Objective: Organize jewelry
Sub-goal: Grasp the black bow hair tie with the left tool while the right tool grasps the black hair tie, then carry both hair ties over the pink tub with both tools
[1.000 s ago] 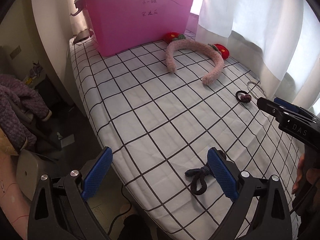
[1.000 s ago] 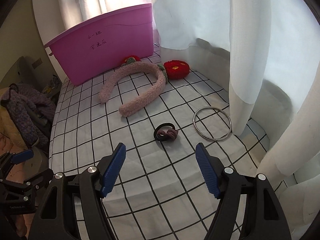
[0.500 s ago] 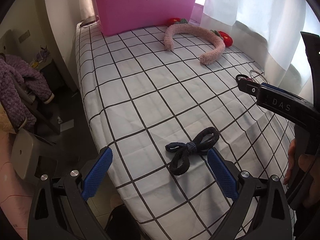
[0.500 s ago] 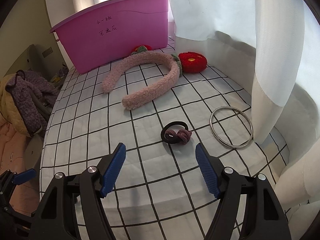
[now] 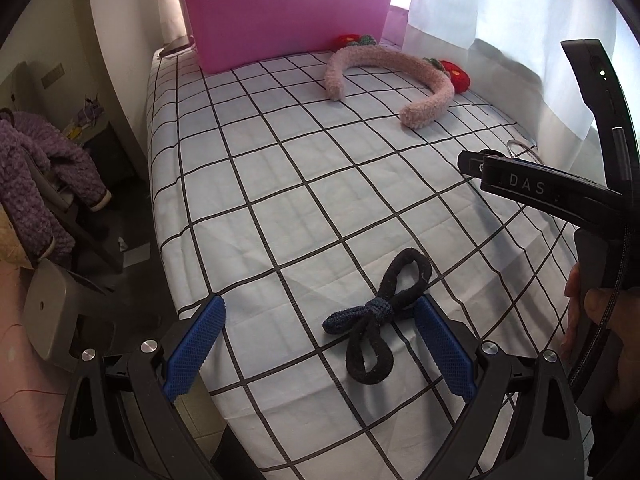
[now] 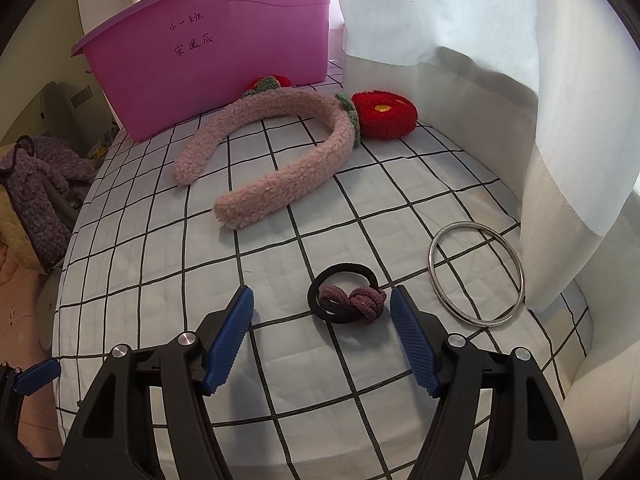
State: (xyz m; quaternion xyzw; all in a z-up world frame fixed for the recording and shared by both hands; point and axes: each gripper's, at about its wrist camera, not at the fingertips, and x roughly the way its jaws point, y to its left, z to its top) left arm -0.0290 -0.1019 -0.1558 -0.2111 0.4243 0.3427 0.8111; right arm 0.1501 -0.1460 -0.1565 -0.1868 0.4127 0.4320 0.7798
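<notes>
- The left gripper [image 5: 320, 344] is held wide apart, nothing clamped; a dark bow-knotted hair tie [image 5: 380, 316] lies on the sheet between its blue pads, nearer the right-hand one.
- The right gripper [image 6: 322, 336] is likewise spread wide and empty, with a black-and-mauve hair tie [image 6: 346, 300] lying just ahead, between its pads.
- A metal bangle [image 6: 476, 278] is seen just beside that tie, near the curtain [image 6: 480, 40].
- Further off, a pink fuzzy headband [image 6: 280, 152] with red flowers rests in front of the pink bin [image 6: 224, 52].
- Nothing is judged sorted yet: every piece seen lies on the checked sheet [image 5: 280, 184], and two pickups appear to be in preparation.
</notes>
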